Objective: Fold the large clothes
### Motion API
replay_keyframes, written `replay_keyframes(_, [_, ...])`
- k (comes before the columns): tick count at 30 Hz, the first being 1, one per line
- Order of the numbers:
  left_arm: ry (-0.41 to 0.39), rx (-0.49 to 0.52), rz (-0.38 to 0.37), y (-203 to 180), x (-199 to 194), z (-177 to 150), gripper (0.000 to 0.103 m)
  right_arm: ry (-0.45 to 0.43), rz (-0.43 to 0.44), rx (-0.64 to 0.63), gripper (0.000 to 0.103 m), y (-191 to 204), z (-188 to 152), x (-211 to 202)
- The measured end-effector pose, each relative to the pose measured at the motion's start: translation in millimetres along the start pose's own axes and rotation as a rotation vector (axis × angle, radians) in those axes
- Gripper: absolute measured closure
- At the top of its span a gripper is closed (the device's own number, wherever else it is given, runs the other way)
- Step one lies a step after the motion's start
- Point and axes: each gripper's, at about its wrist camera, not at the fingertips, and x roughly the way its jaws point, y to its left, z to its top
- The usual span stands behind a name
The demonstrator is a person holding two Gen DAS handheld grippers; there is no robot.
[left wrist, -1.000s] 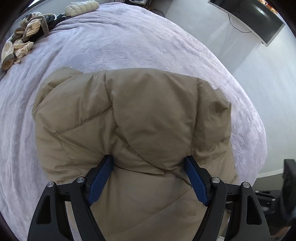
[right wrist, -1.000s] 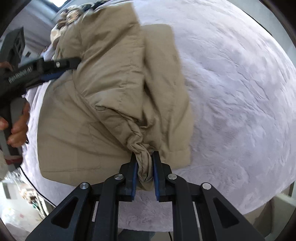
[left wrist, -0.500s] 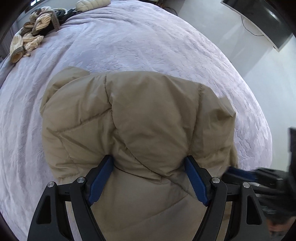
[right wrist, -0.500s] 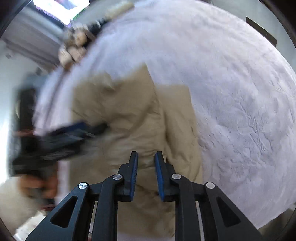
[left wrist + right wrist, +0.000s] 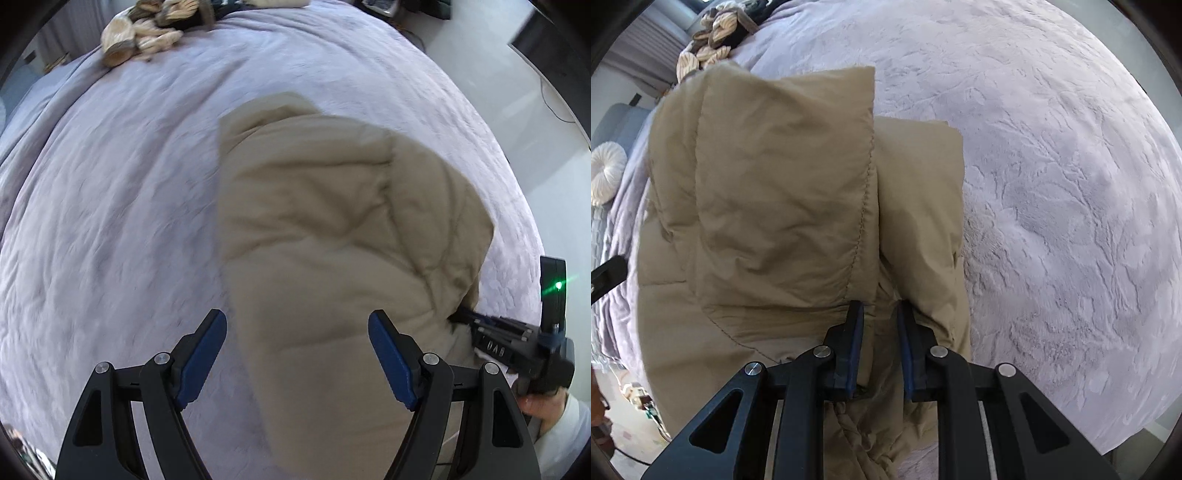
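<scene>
On the lilac bedspread [image 5: 110, 221], which filled most of both wrist views, a tan quilted puffer jacket [image 5: 332, 229] lay partly folded near the edge closest to the person. Relative to the jacket, a heap of cream-and-brown knitted items [image 5: 147, 33] sat well apart at the far side of the bedspread. In the right wrist view, one padded panel of the jacket [image 5: 775, 184] lay folded over the body, with a narrower layer showing just beside its stitched edge.

The left gripper [image 5: 297, 354] hung above the near end of the jacket with its jaws spread wide. The blue pads [image 5: 201, 358] stood on either side of the fabric; the view was blurred, and no pad visibly pressed on it.

The right gripper [image 5: 879, 332] was at the near right edge of the jacket. Its jaws were nearly together and closing, with bunched jacket fabric lying between the blue pads [image 5: 855, 354]. From the left wrist view, the right gripper's tips [image 5: 465, 317] met the jacket's right edge, and a hand [image 5: 543, 406] with a pale sleeve held its handle.
</scene>
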Motion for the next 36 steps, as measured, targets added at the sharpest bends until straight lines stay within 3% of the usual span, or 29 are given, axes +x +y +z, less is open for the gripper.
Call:
replay_keyframes(2, [0.018,-0.016,0.008,9.9,2.2,-6.7,0.021,0.003,-0.006,0.003,0.084,4.7,0.8,1.6])
replay_keyframes(4, [0.018,-0.023,0.009,17.5,3.8,-10.9,0.005,0.002,-0.017,0.000,0.084,9.1,3.2,2.1])
replay_keyframes(9, [0.008,0.004,-0.004,25.6,8.4,-14.5,0.005,-0.009,-0.035,0.014,0.084,13.6,-4.2,-0.9])
replay_keyframes(23, [0.062,0.040,-0.181,52.3,27.8,-8.9,0.005,-0.045,-0.178,0.089,0.081,39.9,-26.9,-10.6])
replay_keyframes(26, [0.090,0.015,-0.257,58.1,35.4,-6.4,0.005,-0.050,-0.186,0.103,0.081,44.0,-29.0,-10.3])
replay_keyframes(31, [0.162,-0.059,-0.445,64.3,60.1,-2.5,0.004,-0.042,-0.178,0.098,0.081,48.9,-28.9,-9.1])
replay_keyframes(36, [0.174,-0.097,-0.473,55.9,74.1,-0.8,0.001,0.003,-0.134,0.065,0.081,43.3,-15.8,-13.8])
